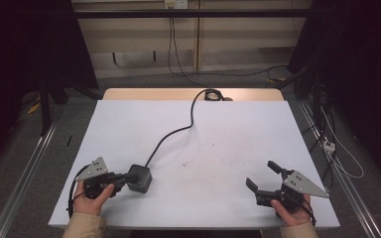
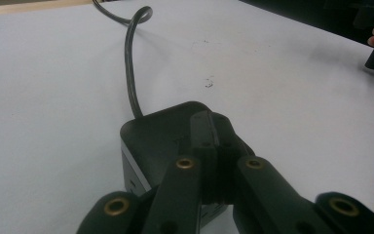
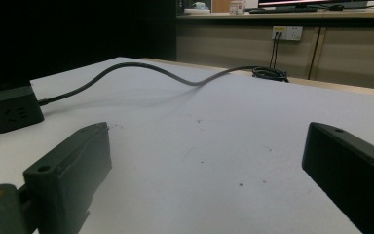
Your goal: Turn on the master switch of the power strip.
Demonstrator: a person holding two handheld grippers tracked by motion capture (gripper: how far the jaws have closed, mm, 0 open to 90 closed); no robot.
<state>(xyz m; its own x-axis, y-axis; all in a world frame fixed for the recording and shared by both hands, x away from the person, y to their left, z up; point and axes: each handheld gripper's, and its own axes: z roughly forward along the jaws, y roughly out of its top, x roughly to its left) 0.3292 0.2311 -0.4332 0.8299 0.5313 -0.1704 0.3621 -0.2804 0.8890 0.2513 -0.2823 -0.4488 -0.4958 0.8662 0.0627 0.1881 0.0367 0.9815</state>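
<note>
A black power socket cube [image 1: 141,179] sits near the front left of the white table [image 1: 228,129]. Its dark cable [image 1: 178,130] snakes back to a coil [image 1: 212,94] at the far edge. My left gripper [image 1: 130,175] is shut, with its jaws pressed together and their tips lying on top of the cube [image 2: 156,131], nothing between them. The cable [image 2: 130,73] leaves the cube's far side. My right gripper [image 1: 261,173] stands open at the front right, with bare table between its jaws [image 3: 207,146]. From there the cube [image 3: 12,114] lies far to the left.
Small dark marks [image 1: 184,162] dot the table's middle. A wooden strip [image 1: 154,94] edges the table's far side. Wall outlets [image 3: 287,32] with plugged leads are behind it. Loose cables and a power strip [image 1: 329,145] lie on the floor to the right.
</note>
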